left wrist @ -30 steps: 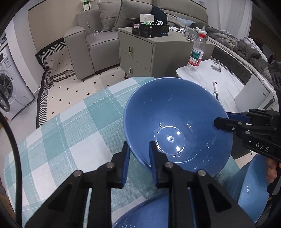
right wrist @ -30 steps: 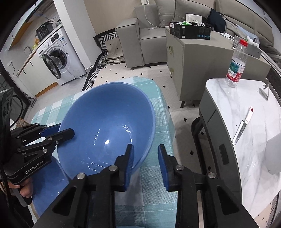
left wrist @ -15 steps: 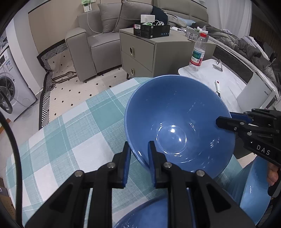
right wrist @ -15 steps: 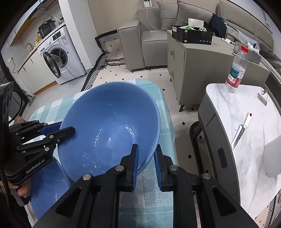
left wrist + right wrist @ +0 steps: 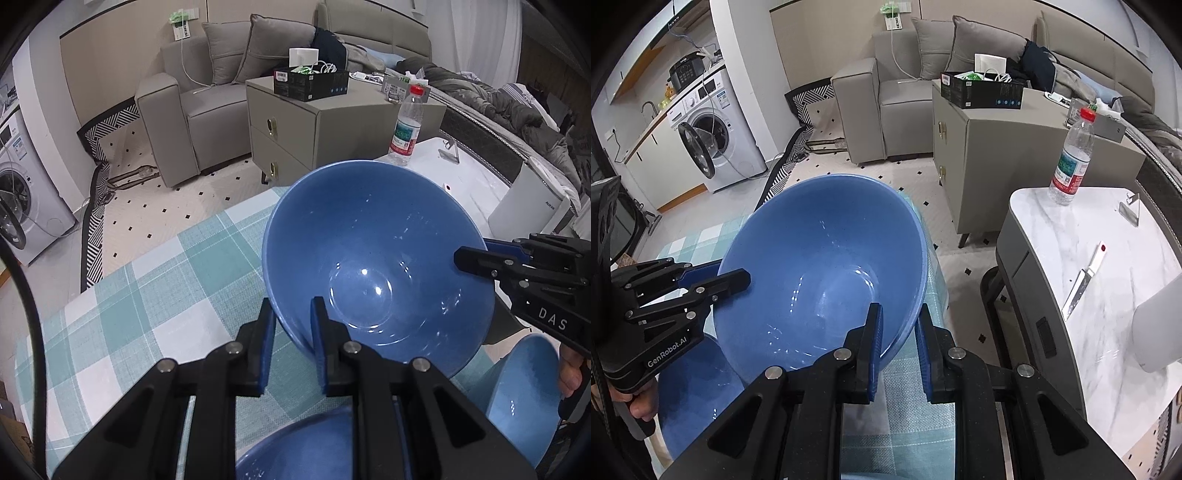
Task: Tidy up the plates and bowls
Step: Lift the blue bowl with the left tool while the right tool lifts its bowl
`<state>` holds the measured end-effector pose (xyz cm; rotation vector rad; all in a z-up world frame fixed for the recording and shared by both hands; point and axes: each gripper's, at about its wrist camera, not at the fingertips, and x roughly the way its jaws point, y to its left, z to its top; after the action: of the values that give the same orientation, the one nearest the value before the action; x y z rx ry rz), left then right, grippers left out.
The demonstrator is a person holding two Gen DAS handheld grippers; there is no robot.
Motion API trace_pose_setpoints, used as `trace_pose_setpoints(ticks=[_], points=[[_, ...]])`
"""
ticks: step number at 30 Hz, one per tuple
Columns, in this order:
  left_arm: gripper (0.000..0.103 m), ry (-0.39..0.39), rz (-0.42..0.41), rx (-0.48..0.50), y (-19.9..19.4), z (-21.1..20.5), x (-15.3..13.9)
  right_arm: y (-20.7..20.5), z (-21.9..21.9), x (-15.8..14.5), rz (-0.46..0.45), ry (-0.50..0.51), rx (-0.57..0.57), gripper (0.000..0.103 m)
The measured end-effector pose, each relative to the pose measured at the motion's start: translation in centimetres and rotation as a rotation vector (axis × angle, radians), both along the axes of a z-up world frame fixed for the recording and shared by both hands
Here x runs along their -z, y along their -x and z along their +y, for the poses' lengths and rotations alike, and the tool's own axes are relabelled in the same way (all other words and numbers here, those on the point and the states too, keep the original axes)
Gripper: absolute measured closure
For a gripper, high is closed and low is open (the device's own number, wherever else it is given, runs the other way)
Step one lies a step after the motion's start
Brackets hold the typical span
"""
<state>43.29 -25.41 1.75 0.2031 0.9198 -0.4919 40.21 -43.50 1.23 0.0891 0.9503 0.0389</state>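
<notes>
Transfer step: left gripper [image 5: 292,341] and right gripper [image 5: 898,347] fingers both clenched on opposite rims of the large blue bowl [image 5: 373,258]. Next, judged: nest it into the blue bowl below [image 5: 524,387].

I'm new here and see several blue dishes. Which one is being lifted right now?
Find the teal-and-white checked tablecloth. Above it hangs a large, deep, glossy blue bowl, its rim pinched on opposite sides by two hand-held grippers. Unlike the other blue dishes below, it is tilted.
</notes>
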Motion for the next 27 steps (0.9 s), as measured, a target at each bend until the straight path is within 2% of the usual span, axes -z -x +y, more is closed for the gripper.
trace_pose_setpoints(ticks=[27], points=[[0.086,0.032,-0.096,-0.002,4.9,1.8,-5.4,5.9,1.6,-6.7,-0.123,0.022,-0.003,0.085]])
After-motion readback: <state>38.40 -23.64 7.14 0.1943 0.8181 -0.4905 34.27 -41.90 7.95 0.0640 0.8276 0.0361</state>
